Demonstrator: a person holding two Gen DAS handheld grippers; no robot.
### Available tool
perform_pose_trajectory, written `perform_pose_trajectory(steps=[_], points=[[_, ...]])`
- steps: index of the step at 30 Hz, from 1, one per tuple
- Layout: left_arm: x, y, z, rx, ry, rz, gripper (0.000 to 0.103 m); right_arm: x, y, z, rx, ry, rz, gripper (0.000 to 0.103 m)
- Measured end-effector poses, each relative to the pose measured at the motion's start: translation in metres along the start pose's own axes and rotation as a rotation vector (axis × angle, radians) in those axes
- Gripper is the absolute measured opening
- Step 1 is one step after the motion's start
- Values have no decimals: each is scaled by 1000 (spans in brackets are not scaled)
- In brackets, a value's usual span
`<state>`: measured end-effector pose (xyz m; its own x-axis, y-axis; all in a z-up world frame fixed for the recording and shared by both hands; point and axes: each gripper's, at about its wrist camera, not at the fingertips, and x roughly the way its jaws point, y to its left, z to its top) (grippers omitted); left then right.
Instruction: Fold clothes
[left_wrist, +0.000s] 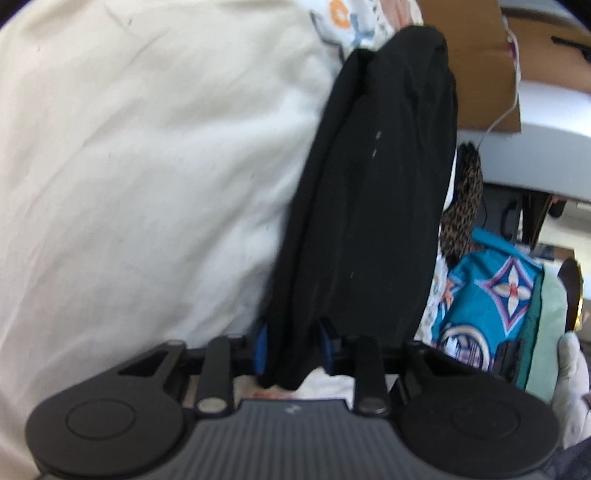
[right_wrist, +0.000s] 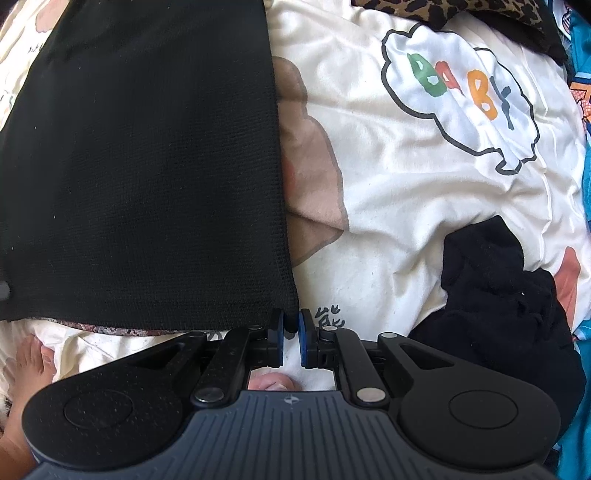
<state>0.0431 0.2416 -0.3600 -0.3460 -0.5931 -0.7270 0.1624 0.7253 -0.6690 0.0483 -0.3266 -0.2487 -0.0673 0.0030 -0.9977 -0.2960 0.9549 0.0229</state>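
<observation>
Black knit fabric made up the one garment being folded (right_wrist: 147, 166); it lay on a cream printed bedsheet (right_wrist: 388, 229), its long axis running away from both cameras. Both grippers held it: the left gripper (left_wrist: 293, 345) was clamped on a bunched end (left_wrist: 369, 206), and the right gripper (right_wrist: 291, 332) pinched the near corner, jaws almost together. One crumpled black item (right_wrist: 495, 295) sat to the right, well apart. A leopard-print cloth (right_wrist: 461, 11) lay at the far edge, and a teal patterned textile (left_wrist: 495, 295) lay beside the bed.
</observation>
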Motion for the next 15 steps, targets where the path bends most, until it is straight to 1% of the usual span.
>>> perform_pose_trajectory(steps=[4, 10, 12, 15], points=[[2, 6, -2, -46, -21, -9, 16, -2, -6, -6, 28, -23, 32, 7], [-1, 0, -1, -36, -27, 19, 12, -10, -32, -22, 147, -91, 132, 8], [-1, -4, -2, -23, -37, 31, 9, -11, -43, -28, 190, -117, 153, 8], [-2, -13, -2, 4, -58, 50, 8, -10, -58, -34, 256, -150, 208, 8]])
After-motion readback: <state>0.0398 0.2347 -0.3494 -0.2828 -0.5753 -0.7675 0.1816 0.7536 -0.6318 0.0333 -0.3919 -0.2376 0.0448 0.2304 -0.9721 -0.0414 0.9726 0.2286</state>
